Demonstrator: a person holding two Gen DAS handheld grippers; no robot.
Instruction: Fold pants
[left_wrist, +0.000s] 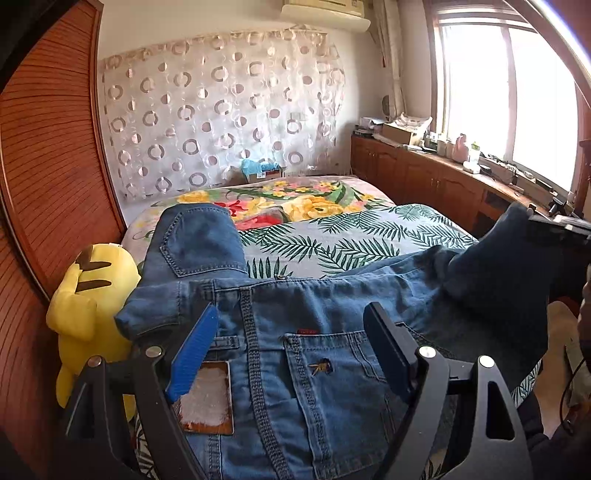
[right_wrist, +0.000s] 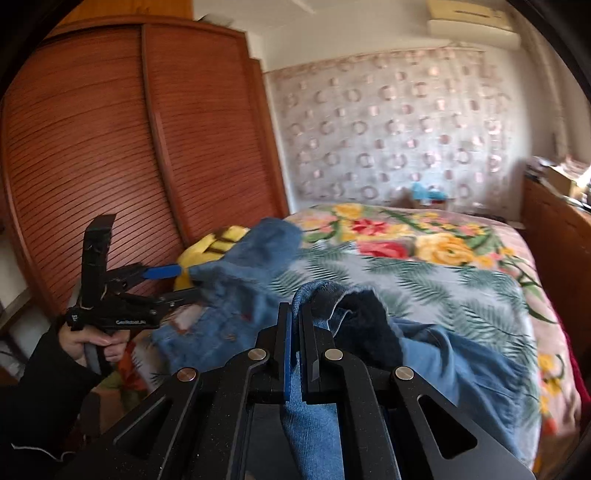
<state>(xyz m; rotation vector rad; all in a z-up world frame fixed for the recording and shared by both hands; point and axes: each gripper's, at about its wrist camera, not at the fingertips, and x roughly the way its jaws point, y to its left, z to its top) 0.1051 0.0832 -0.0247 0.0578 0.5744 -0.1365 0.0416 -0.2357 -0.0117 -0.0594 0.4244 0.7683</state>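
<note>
The pants (left_wrist: 295, 332), blue denim, lie across the near part of the bed (left_wrist: 369, 236), waistband and back pockets toward the left-wrist camera, one portion turned up at the left beside a yellow plush toy (left_wrist: 88, 295). The left gripper (left_wrist: 295, 343) stands with its fingers wide above the seat of the pants; no cloth is pinched between them, though whether the lower finger rests on the fabric cannot be determined. The right gripper (right_wrist: 295, 321) has its fingers closed narrow on a fold of denim, which passes between them and hangs toward the camera. Judgement: the fold is in hand, with the right side carrying a leg end or hem across toward the waist. The next move calls for laying that held cloth down squarely over the waistband portion, edges aligned, with the left gripper free to steady or smooth the lower layer before release. The left-wrist view alone shows the pocket detail, the leather patch (left_wrist: 207, 395) and the window (left_wrist: 498, 96) with cabinets beneath it; the right gripper appears there only as a dark edge. The right-wrist view alone shows the pinch itself, the person's hand (right_wrist: 92, 343) holding the left gripper, and the slatted wardrobe doors (right_wrist: 110, 147) in full.
</note>
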